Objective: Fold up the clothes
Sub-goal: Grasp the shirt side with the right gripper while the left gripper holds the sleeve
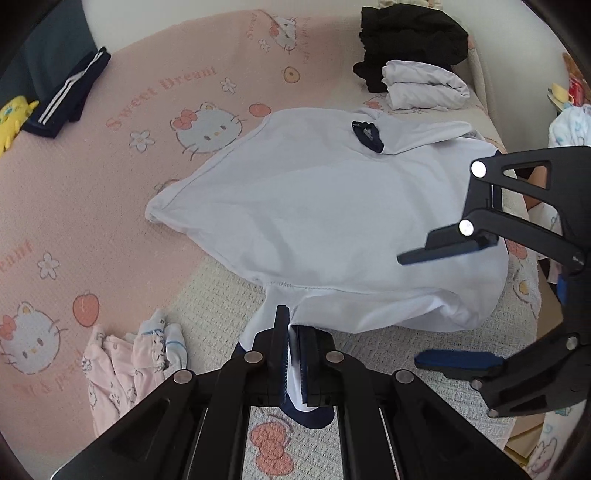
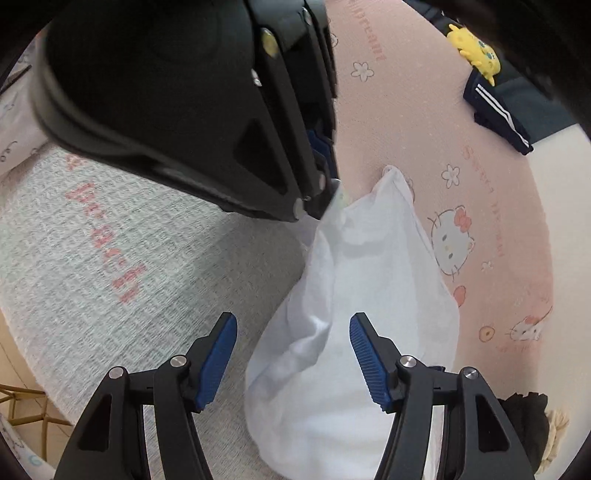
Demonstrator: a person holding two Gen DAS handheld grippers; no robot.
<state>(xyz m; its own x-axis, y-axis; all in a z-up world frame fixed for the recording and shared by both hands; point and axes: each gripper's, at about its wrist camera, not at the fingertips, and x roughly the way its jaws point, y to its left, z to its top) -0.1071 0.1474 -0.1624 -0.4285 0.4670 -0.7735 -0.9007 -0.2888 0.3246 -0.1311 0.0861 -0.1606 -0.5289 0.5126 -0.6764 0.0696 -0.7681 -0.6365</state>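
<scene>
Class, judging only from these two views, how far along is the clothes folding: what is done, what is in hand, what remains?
Done: a folded white garment and black clothes sit stacked at the far side. In hand: the left claw is shut on the white T-shirt at its sleeve; the right claw is open above it. Left: this shirt lies unfolded, and small pink baby clothes lie crumpled nearby.

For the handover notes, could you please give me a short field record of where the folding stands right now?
surface: pink cartoon blanket
garment in work: white shirt, spread, not yet folded
left gripper: shut on the shirt's sleeve
right gripper: open above the shirt, holding nothing
folded already: white pile beside black pile
waiting: small pink clothes, navy striped garment
</scene>
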